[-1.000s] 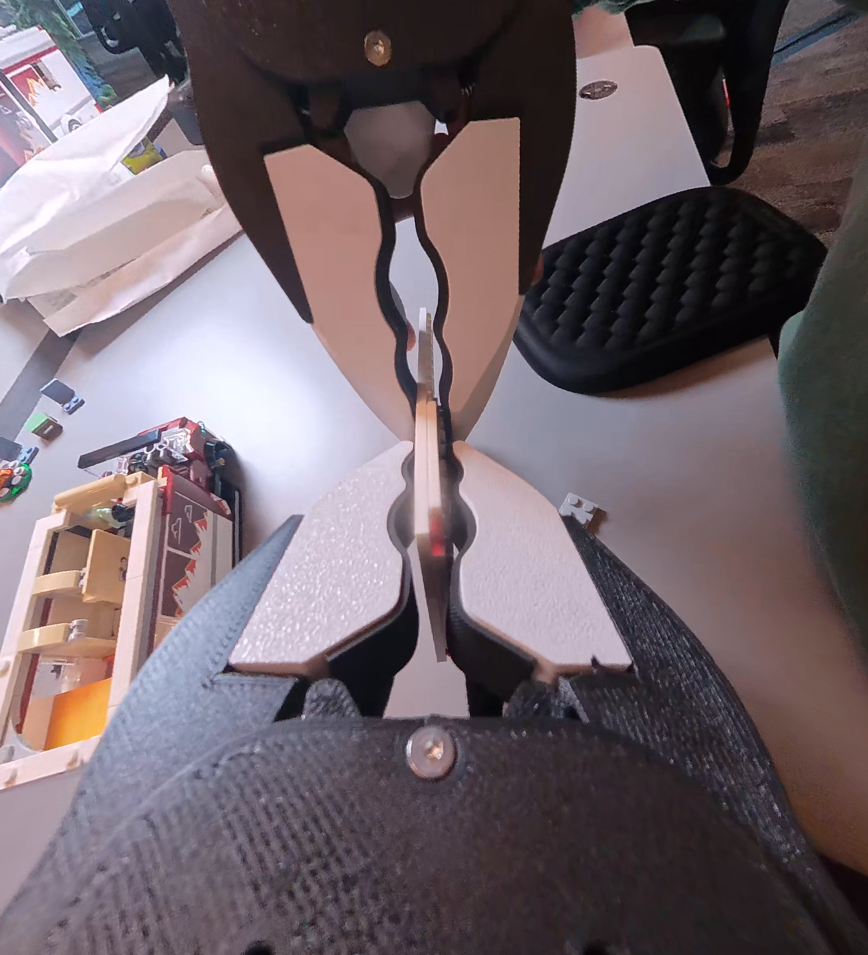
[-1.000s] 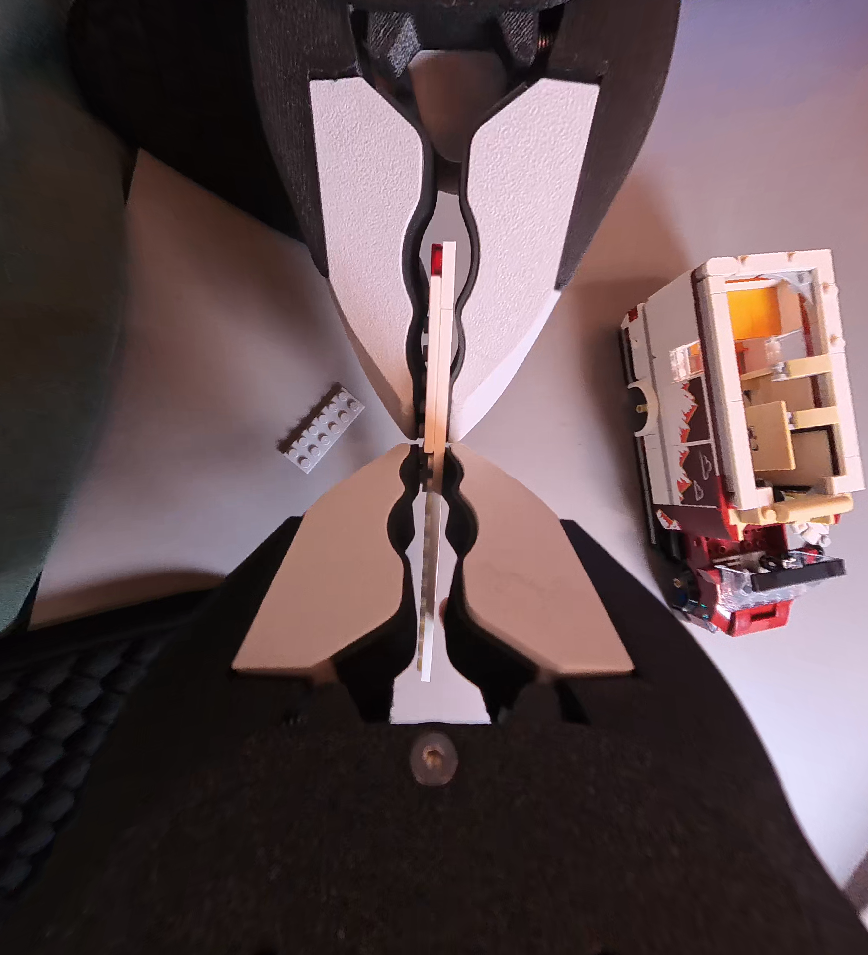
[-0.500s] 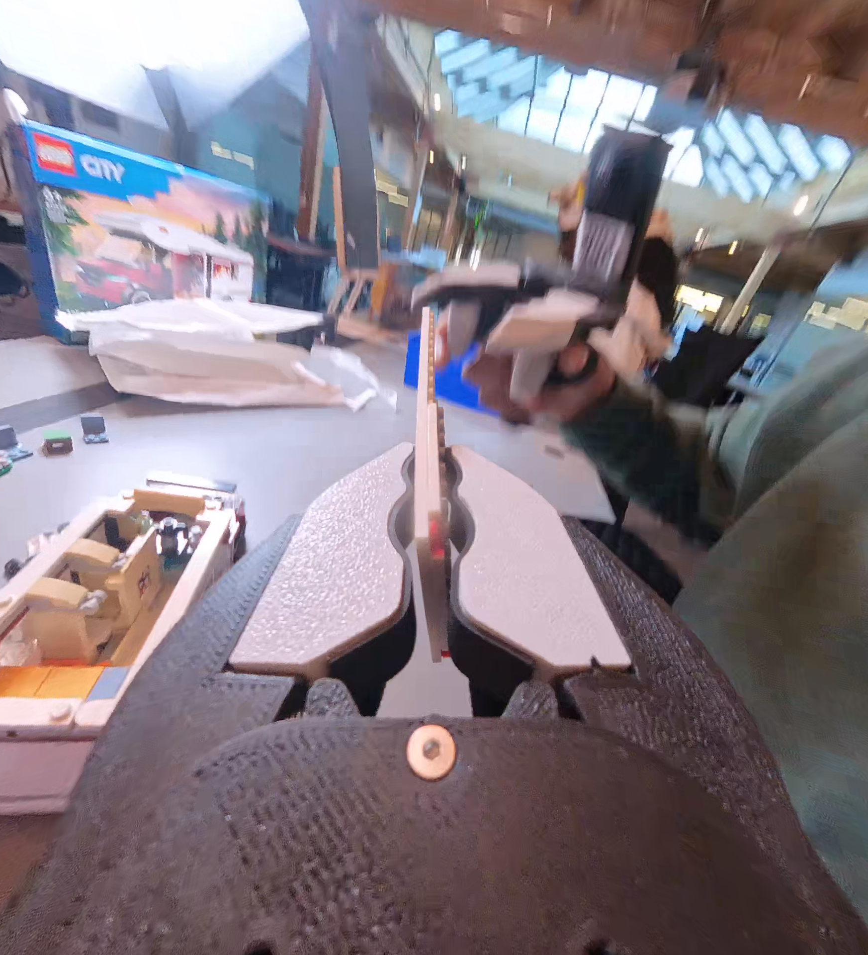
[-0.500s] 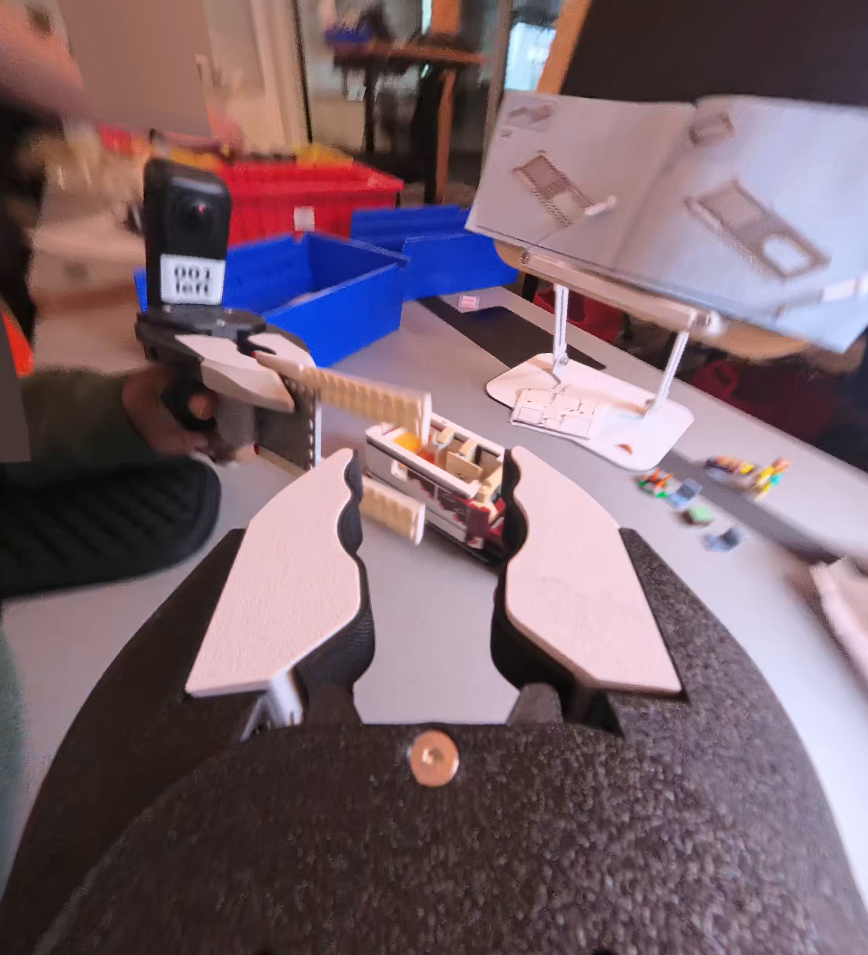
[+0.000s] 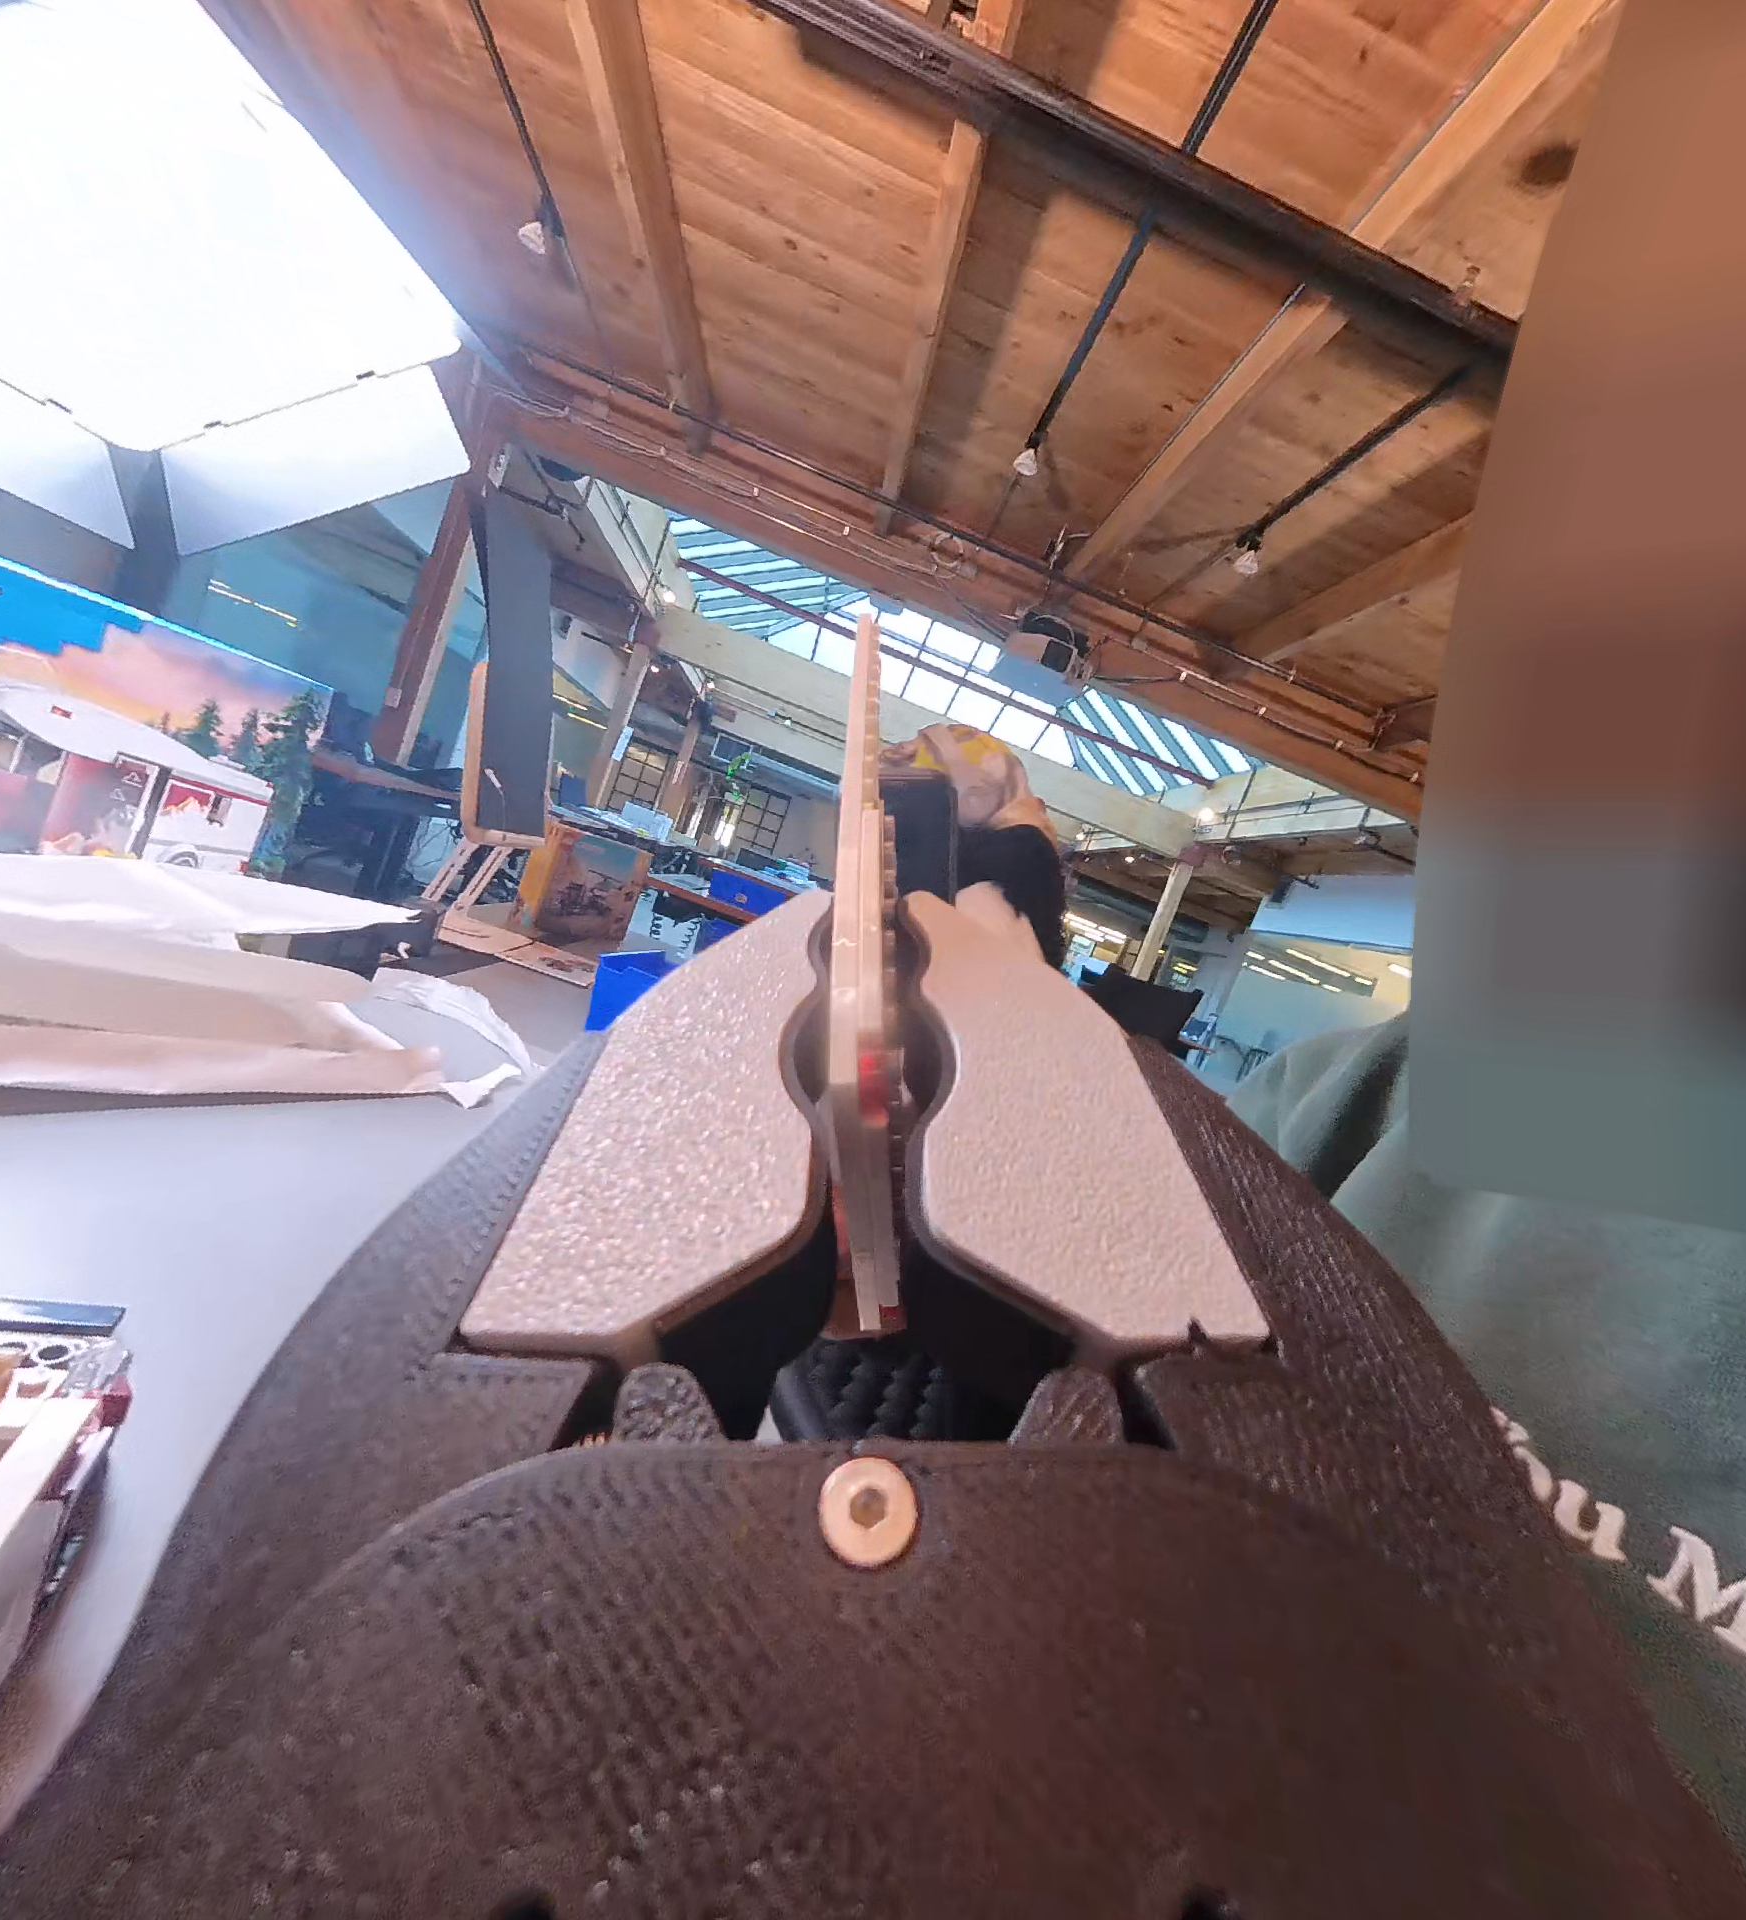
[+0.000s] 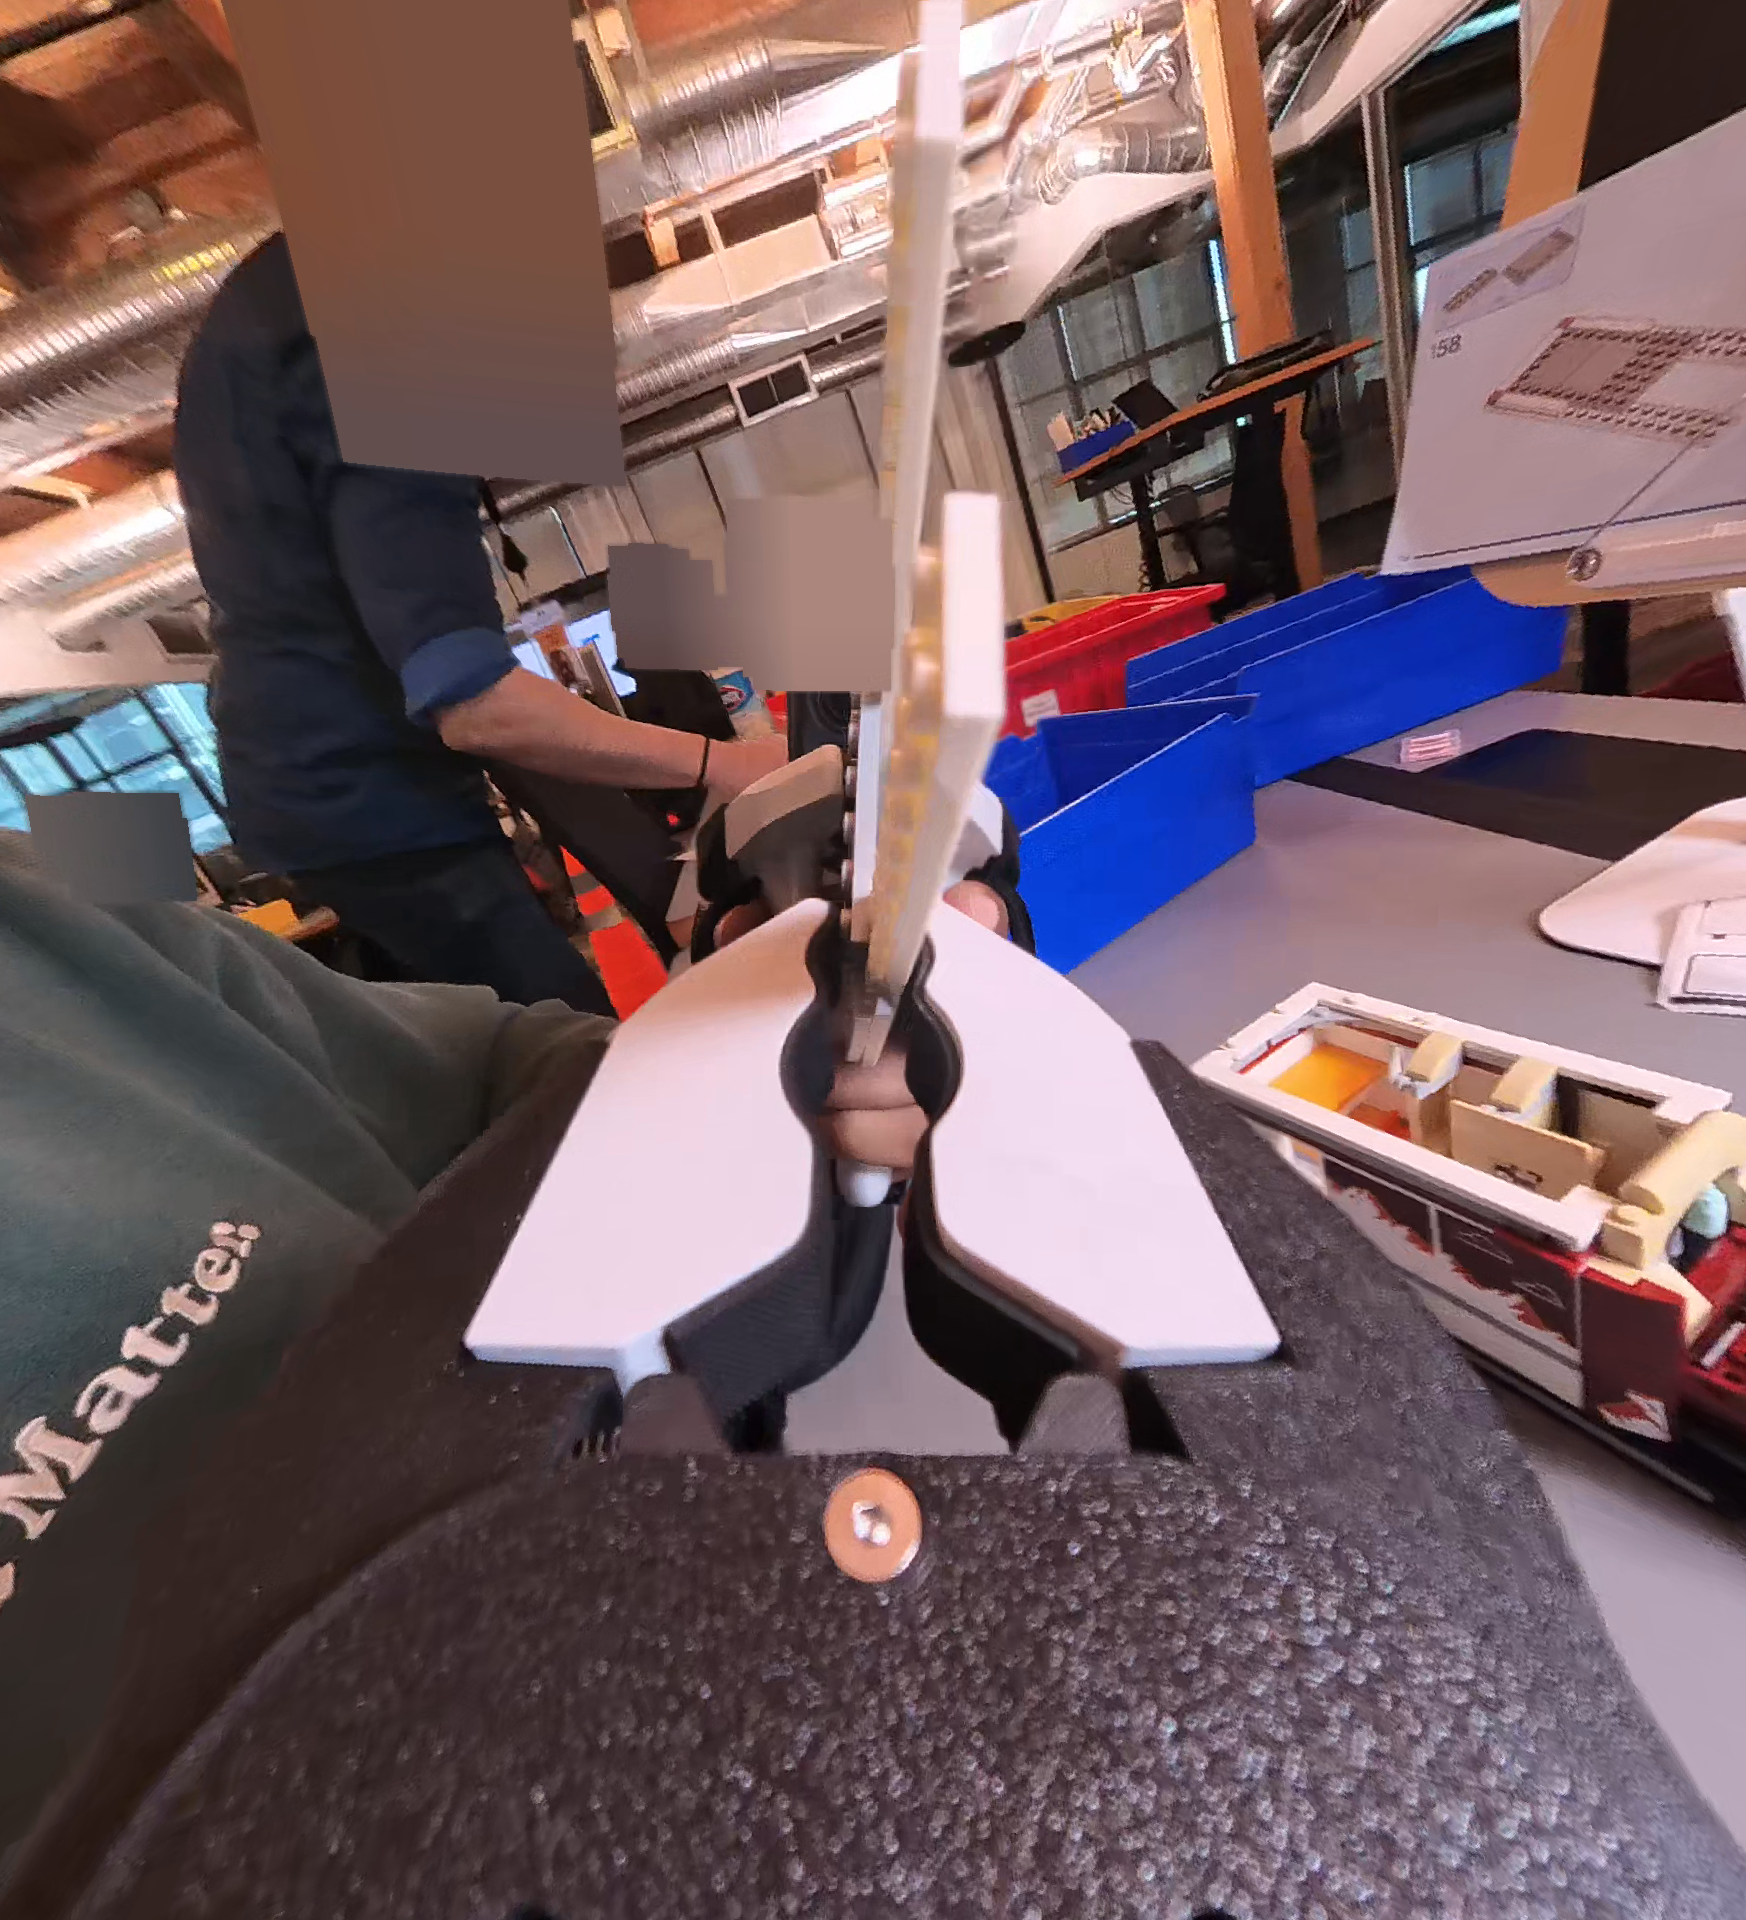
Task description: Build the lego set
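At the near jaws: left gripper [image 5: 864, 925] pinches a thin white-and-tan studded plastic brick panel [image 5: 861, 810] edge-on | right gripper [image 6: 874, 961] clamps its lower edge, panel upright, aloft | risk: smooth plastic may twist or split apart | beyond: roofless red-white toy camper [image 6: 1534, 1195] on grey table [image 6: 1368, 894].

above the right gripper's [image 6: 874, 971] fingers the white plate [image 6: 936, 436] runs off the top edge; its faces stay edge-on.

Timber ceiling [image 5: 848, 260] (skylights beyond) over grey table [image 6: 1420, 914].
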{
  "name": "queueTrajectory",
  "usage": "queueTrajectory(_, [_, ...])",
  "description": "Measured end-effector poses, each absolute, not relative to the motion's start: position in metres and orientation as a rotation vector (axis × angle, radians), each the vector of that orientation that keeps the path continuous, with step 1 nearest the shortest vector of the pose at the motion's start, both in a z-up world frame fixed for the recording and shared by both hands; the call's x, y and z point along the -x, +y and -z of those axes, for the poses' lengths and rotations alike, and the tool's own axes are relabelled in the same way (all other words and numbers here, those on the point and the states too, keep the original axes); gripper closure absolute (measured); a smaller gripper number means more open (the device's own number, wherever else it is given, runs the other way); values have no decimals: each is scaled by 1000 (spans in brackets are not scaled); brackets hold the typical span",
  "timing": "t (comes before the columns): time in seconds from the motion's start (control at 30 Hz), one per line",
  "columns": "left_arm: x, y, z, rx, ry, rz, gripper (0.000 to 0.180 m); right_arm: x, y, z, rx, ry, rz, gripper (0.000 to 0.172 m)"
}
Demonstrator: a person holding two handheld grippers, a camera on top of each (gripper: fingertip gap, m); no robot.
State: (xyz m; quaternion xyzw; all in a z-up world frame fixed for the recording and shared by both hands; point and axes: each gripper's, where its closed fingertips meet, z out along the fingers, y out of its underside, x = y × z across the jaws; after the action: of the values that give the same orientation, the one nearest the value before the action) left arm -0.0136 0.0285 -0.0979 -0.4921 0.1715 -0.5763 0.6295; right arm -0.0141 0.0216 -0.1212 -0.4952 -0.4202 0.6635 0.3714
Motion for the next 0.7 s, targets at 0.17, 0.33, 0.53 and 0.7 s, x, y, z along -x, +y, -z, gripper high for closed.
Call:
queueTrajectory(0.17, [15,29,100,1117,395,1347,171,15,21,124,1272,-1078,-1719,164])
queueTrajectory(0.33, [15,25,102,1097,428,1360,172,15,18,126,1257,-1122,-1672,163])
queueTrajectory(0.53, [21,12,104,981,505,1401,172,19,10,125,1129,-1228,-1344,161])
queueTrajectory(0.7, [20,6,104,935,550,1399,172,13,7,119,1055,-1233,-1313,160])
